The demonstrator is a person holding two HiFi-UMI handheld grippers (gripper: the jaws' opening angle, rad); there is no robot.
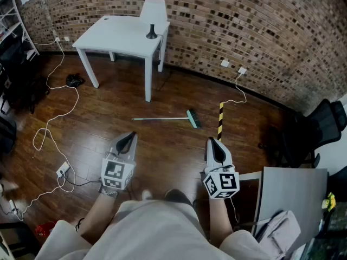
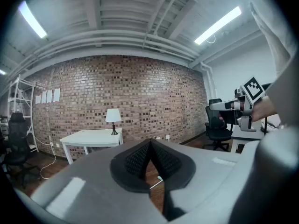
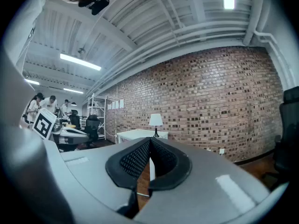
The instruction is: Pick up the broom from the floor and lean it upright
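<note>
Well, the broom (image 1: 162,118) lies flat on the dark wooden floor (image 1: 179,150), with its pale handle pointing left and its teal head at the right end. It is out in the open, in front of the white table (image 1: 122,34), and nothing touches it. Just right of its head is a yellow-and-black striped bar (image 1: 220,121); I cannot tell whether that stands or lies.

The person stands back from the broom and holds both tools out roughly level, well short of it. The left gripper (image 1: 129,137) has its jaws pressed together with nothing between them. Its own view catches the broom only as a small sliver on the floor beyond the tips. The right gripper (image 1: 214,143) is likewise closed and empty, and it sits nearer the striped bar than the handle.

Further out, a lamp (image 1: 153,15) with a white shade sits at the table's back corner against the brick wall (image 1: 244,20). A white cable (image 1: 54,123) loops across the floor on the left to a power strip (image 1: 63,170). A black office chair (image 1: 322,126) stands at the right.
</note>
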